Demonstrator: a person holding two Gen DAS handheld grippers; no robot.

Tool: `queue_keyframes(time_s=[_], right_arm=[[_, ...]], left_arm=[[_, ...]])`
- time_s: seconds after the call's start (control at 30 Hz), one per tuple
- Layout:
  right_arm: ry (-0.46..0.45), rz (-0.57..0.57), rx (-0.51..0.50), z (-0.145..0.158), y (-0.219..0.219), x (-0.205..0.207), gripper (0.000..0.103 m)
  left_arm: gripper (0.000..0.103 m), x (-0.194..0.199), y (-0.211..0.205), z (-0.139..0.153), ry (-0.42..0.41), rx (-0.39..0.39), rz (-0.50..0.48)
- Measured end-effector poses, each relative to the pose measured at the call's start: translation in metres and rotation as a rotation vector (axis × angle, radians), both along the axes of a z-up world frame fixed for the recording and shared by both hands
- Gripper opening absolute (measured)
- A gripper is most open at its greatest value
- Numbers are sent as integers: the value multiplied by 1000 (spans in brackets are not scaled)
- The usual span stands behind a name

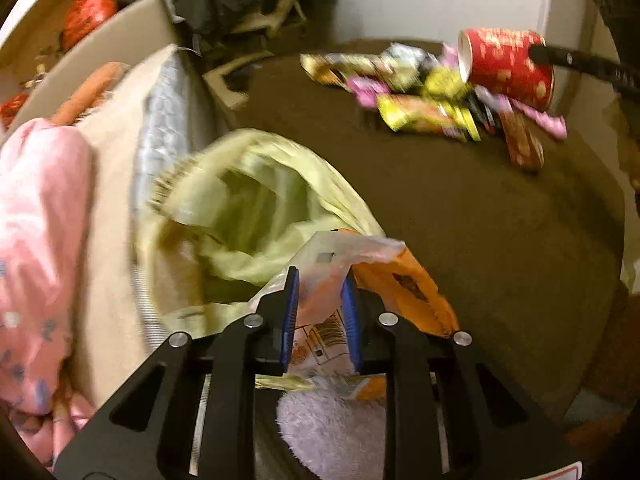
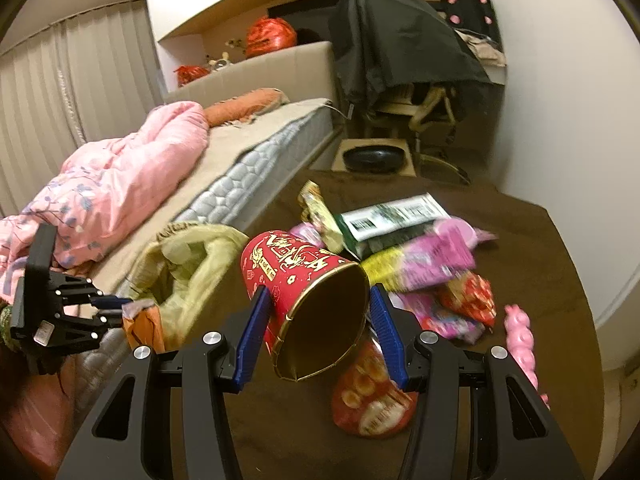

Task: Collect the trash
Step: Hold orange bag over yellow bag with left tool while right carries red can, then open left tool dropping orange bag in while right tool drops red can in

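The right gripper (image 2: 316, 320) was clamped on a red paper cup (image 2: 296, 276), its blue fingers (image 2: 251, 340) pressing the cup's two sides, the gold bottom turned toward the camera. At about one o'clock from the cup, a pile of wrappers (image 2: 424, 264) lay on the brown blanket (image 2: 540, 260), and a red packet (image 2: 372, 396) lay under the cup. At nine o'clock from the cup stood the open yellow-green bag (image 2: 192, 264), just beside the bed (image 2: 256, 156).

The left gripper (image 1: 320, 312) was shut on an orange and clear wrapper (image 1: 384, 276), held at the bag's rim (image 1: 256, 140), at about five o'clock of its opening. A pink quilt (image 1: 36, 220) lay on the bed at nine o'clock.
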State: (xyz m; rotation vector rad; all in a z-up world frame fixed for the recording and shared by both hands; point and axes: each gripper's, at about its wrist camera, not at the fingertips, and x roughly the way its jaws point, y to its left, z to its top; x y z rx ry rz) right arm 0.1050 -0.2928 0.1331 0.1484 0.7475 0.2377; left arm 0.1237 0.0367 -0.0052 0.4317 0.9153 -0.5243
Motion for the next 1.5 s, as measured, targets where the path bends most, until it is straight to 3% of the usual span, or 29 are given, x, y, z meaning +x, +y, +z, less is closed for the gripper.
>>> queue_keyframes(time_s=[0.17, 0.33, 0.5, 0.63, 0.8, 1.03, 1.33, 1.5], right_arm=[[-60, 56, -20, 24, 33, 19, 48], [-92, 129, -38, 37, 74, 34, 48], [-96, 188, -45, 37, 108, 43, 48], [-97, 200, -40, 32, 127, 52, 48], [-81, 183, 4, 24, 138, 64, 48], [17, 255, 24, -12, 174, 86, 48], [210, 331, -119, -96, 223, 126, 48], [254, 342, -141, -111, 224, 131, 43]], left_arm=[[20, 16, 28, 38, -97, -11, 151], [20, 40, 60, 46, -111, -59, 298], [20, 60, 92, 48, -80, -179, 443], [20, 75, 116, 54, -53, -343, 558], [21, 87, 122, 26, 8, -436, 665], [21, 100, 112, -26, 104, -417, 667], [24, 92, 120, -51, 141, -401, 555], [24, 96, 126, -60, 148, -409, 544]])
